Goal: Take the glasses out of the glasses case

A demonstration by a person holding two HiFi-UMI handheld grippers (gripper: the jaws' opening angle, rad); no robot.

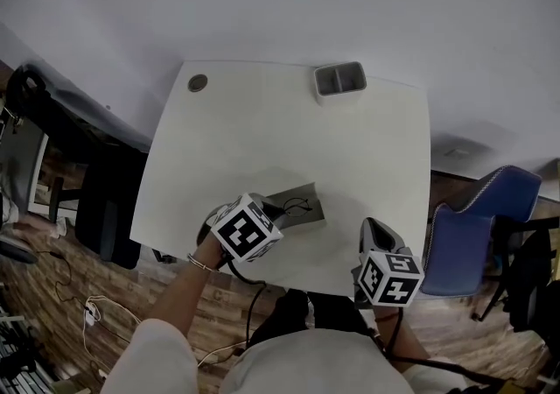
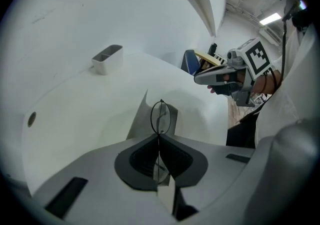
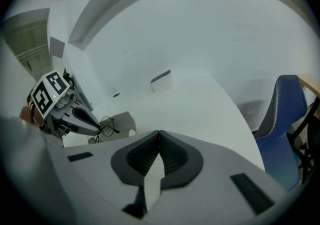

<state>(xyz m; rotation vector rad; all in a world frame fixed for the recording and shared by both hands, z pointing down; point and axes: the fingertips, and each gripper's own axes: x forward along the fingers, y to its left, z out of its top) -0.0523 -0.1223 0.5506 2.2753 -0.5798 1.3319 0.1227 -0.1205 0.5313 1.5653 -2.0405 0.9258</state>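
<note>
Glasses [image 2: 161,115] are being pinched edge-on between the closed left gripper [image 2: 160,138] jaws, over the grey glasses case [image 2: 141,121] lying on the tabletop [image 1: 262,138]. The right gripper [image 3: 158,136] is hovering with jaws together, empty.

White surface [image 1: 262,147] with rounded corners, seen from above, and the items lying directly on it. The landmark is the grey glasses case [image 1: 313,213], which lies open and flat on the surface, close to the near edge. Well beyond the case and slightly to its right, a small white rectangular container [image 1: 339,94] stands upright against the far edge; it appears to be divided into two compartments. Well beyond the case and to its left, a small grey round cap [image 1: 198,83] sits flush in the surface near the far left corner. The case, container and cap are all well apart, with bare white surface between them.
</note>
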